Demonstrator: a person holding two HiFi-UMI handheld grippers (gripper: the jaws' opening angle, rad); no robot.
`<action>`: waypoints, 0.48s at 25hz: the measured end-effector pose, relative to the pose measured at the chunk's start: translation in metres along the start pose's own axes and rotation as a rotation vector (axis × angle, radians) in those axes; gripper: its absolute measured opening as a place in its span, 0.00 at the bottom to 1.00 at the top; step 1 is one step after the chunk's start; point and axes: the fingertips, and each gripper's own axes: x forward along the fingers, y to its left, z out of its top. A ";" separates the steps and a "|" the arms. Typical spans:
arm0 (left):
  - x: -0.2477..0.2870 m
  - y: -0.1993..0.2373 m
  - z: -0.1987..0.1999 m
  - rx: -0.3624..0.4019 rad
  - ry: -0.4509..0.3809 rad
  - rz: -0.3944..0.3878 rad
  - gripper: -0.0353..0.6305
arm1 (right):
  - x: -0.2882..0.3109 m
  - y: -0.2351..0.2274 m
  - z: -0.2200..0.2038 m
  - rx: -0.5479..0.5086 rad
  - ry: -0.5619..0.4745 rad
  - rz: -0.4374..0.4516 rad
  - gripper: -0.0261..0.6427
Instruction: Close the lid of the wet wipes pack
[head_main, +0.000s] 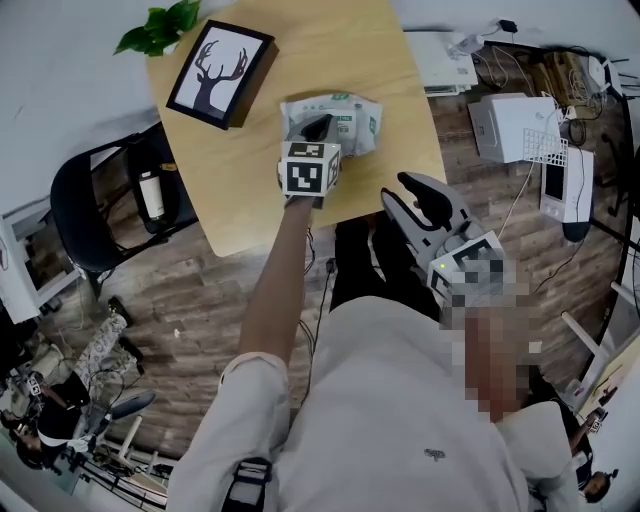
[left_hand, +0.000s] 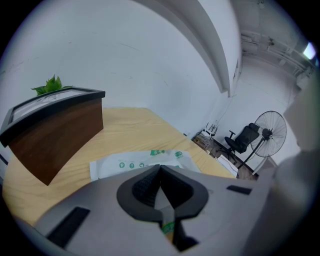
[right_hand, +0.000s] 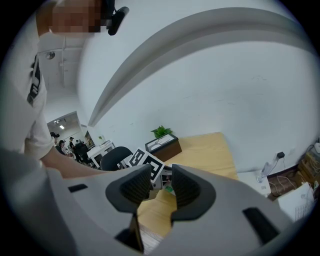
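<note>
Left gripper (left_hand: 160, 169) jaws pressed together, tips over wet wipes pack (left_hand: 131, 164); right gripper (right_hand: 161, 176) spread, well apart.

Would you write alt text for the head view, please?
From above: the shut left gripper sits over a wet wipes pack on a wooden table, near a framed deer picture; the open right gripper hovers short of the table.

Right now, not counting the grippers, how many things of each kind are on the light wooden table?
White plastic wet wipes pack, green print: 1
Black-framed deer picture: 1
Green leafy plant, at the far corner: 1
Total: 3
</note>
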 end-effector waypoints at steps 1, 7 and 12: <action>-0.001 0.000 0.000 -0.002 0.002 0.001 0.06 | -0.001 0.001 0.001 -0.001 -0.005 -0.004 0.23; -0.011 0.000 -0.009 -0.003 0.056 0.009 0.07 | -0.013 0.000 -0.002 0.068 -0.027 -0.006 0.19; -0.034 -0.013 -0.016 -0.049 0.016 0.003 0.07 | -0.024 0.008 -0.003 0.037 -0.032 0.009 0.19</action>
